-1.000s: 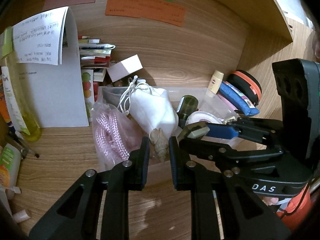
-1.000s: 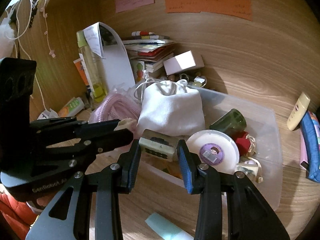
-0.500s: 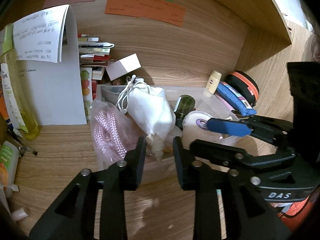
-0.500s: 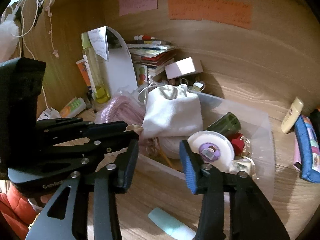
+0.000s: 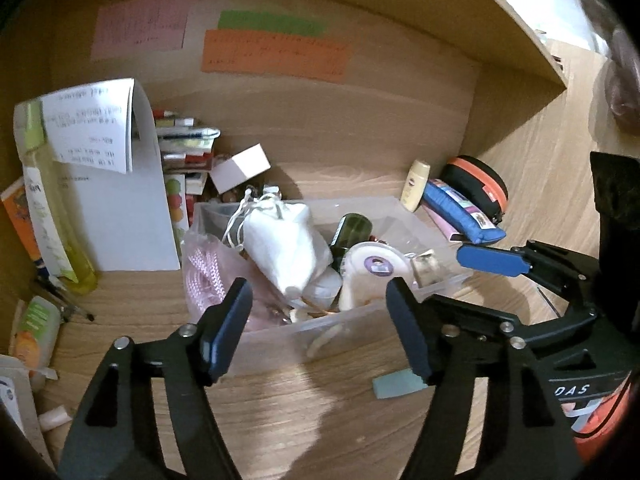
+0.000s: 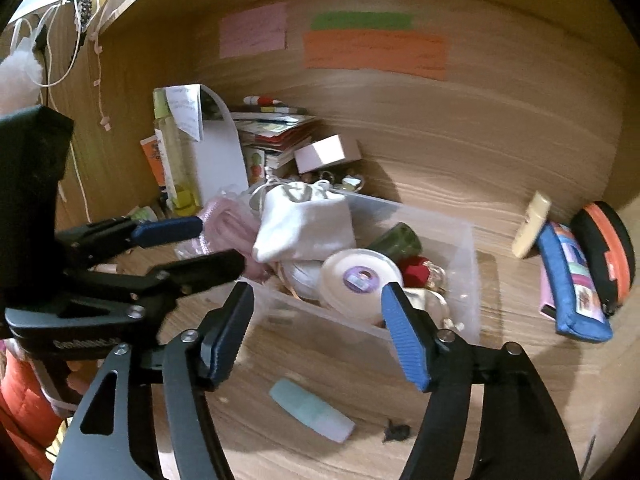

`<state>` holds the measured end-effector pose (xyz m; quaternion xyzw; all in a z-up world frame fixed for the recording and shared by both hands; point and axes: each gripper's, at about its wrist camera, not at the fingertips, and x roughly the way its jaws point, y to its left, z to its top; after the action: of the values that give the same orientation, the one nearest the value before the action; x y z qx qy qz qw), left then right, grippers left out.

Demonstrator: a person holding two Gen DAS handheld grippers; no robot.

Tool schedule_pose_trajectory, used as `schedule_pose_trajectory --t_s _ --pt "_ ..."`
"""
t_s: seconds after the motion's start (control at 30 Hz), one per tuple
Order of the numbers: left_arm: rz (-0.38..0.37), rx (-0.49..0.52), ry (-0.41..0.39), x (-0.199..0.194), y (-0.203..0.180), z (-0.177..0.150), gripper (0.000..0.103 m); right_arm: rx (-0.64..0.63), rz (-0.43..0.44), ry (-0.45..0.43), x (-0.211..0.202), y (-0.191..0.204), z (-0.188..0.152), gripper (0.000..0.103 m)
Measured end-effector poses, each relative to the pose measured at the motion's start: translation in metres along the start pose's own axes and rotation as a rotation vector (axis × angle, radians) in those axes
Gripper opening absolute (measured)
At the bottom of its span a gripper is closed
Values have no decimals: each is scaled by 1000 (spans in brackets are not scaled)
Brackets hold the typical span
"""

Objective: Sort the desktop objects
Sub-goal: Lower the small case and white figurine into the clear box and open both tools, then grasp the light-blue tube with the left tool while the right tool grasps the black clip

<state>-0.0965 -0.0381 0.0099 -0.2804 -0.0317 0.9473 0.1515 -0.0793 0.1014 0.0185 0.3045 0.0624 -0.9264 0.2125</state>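
Both your jaws are opening and grip nothing; the left gripper [image 5: 318, 328] frames the near wall of the clear plastic bin [image 5: 436, 236] with only air between its pads, and the right gripper [image 6: 316, 330] hangs likewise in front of the same bin [image 6: 474, 240], empty.

The things to sort lie mostly in that bin, near the middle of the table [image 5: 280, 412]; a white drawstring pouch [image 5: 280, 240] is heaped on the left part, a pink rope bundle [image 5: 204, 272] bulges over the left rim, and a white round tin [image 6: 360, 280] with a purple label leans against the near wall, a dark green jar [image 6: 398, 240] just behind it.

Loose things remain outside; a pale teal tube [image 6: 310, 408] lies on the table near you, and a small dark scrap [image 6: 394, 432] sits just right of it; a blue pencil case [image 6: 572, 280], a cream bottle [image 6: 530, 220] and an orange-rimmed black case [image 6: 604, 248] lean at the far right.

Watch your risks; the two grippers hang close together, so reaching at once could knock them; the pile is heaped high, so another drop may roll the tin or push the rope over the rim; the teal tube is round and could skid away if you close off-centre; the right view is blurred, so judge your aim with care.
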Motion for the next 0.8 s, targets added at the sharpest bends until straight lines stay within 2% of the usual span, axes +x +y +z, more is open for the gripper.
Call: schedule_pose_trajectory --t_s 0.07,0.23,0.43,0.57,0.8 --pt "0 6 -6 -6 -5 -1 74 16 -14 -11 -7 -5 -4 71" --pt "8 34 -13 -16 -20 -6 85 55 -32 -7 -17 -19 -15 71" --pt "17 40 13 -21 -32 -18 90 93 -54 6 -27 -34 -33 71" --pt "17 53 75 -13 -37 -32 91 122 -72 30 -30 -47 -48 72" --pt "-9 45 240 22 -44 -56 91 177 -100 120 -20 -72 -81 72"
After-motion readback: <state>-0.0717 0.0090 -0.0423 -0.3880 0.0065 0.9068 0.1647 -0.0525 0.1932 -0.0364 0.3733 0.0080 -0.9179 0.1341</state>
